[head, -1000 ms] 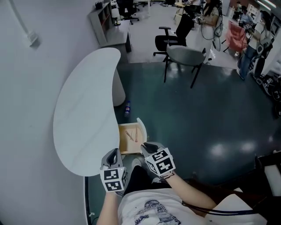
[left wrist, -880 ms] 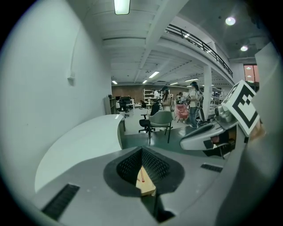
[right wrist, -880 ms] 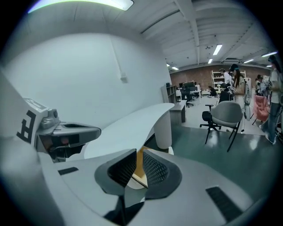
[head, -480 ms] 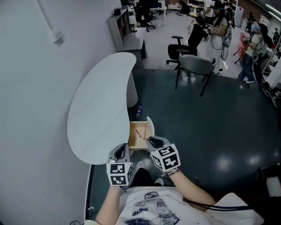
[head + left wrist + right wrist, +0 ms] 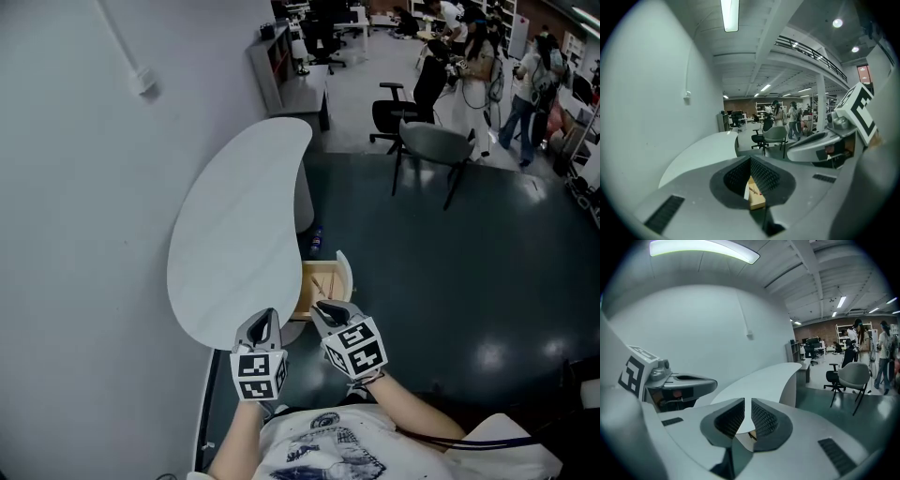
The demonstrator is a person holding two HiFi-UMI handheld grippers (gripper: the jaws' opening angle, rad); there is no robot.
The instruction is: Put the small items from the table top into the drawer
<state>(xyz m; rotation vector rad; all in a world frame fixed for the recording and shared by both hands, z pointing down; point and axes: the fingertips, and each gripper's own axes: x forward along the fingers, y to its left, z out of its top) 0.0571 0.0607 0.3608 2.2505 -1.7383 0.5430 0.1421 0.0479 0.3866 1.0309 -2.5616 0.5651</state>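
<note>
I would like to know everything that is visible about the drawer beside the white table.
The drawer is pulled open, out from under the white table toward the dark floor. Its inside looks like pale wood and its upright front panel is white. A few thin sticks lie on its bottom; what they are is too small to tell.

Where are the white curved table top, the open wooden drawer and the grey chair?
white curved table top point(image 5: 234, 225), head view, middle of its bare surface
open wooden drawer point(image 5: 346, 272), head view, its white front panel
grey chair point(image 5: 436, 142), head view, its seat
</note>
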